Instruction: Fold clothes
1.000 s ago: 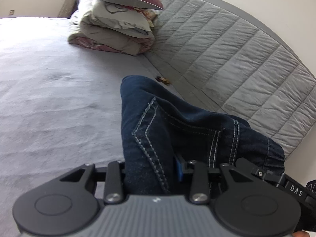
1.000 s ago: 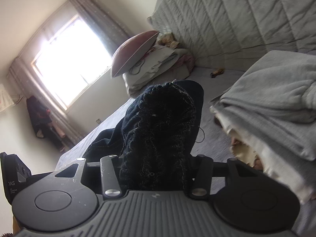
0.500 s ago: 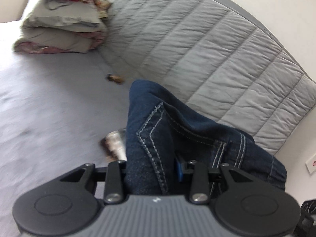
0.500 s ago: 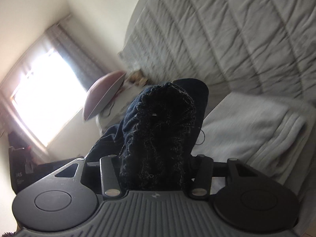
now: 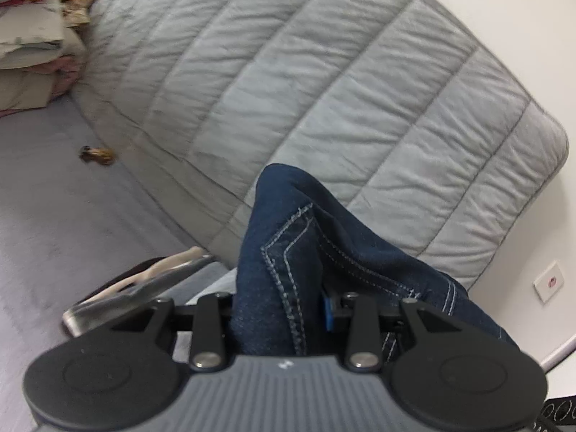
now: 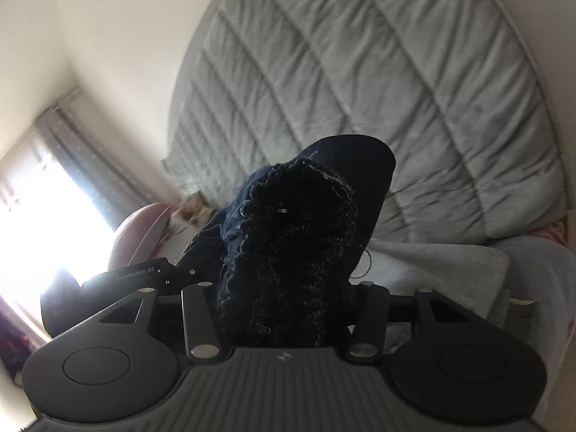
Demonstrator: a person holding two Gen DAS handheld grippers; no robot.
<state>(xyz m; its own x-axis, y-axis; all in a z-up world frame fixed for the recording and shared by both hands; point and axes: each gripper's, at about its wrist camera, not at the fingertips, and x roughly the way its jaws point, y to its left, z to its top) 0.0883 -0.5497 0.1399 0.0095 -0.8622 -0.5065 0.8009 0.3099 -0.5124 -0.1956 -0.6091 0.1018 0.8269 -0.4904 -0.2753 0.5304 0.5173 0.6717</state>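
My left gripper (image 5: 277,309) pinches a bunched fold of the jeans (image 5: 288,259), white stitching running up between the fingers, and my right gripper (image 6: 284,309) clamps another wad of the same denim, its frayed dark edge (image 6: 288,237) filling that view. So the jeans hang lifted between my two hands, above the bed (image 5: 54,216) and in front of the quilted headboard (image 5: 324,90). To do this carry well I judge I should keep both pinches firm and level with each other, hold the cloth taut enough that the fold does not sag, and lay it down flat (the grey folded pile (image 6: 450,266) just beyond my right fingers looks like the place). Off to the left sit stacked pillows (image 5: 28,46) and a small brown object (image 5: 97,154), well clear.
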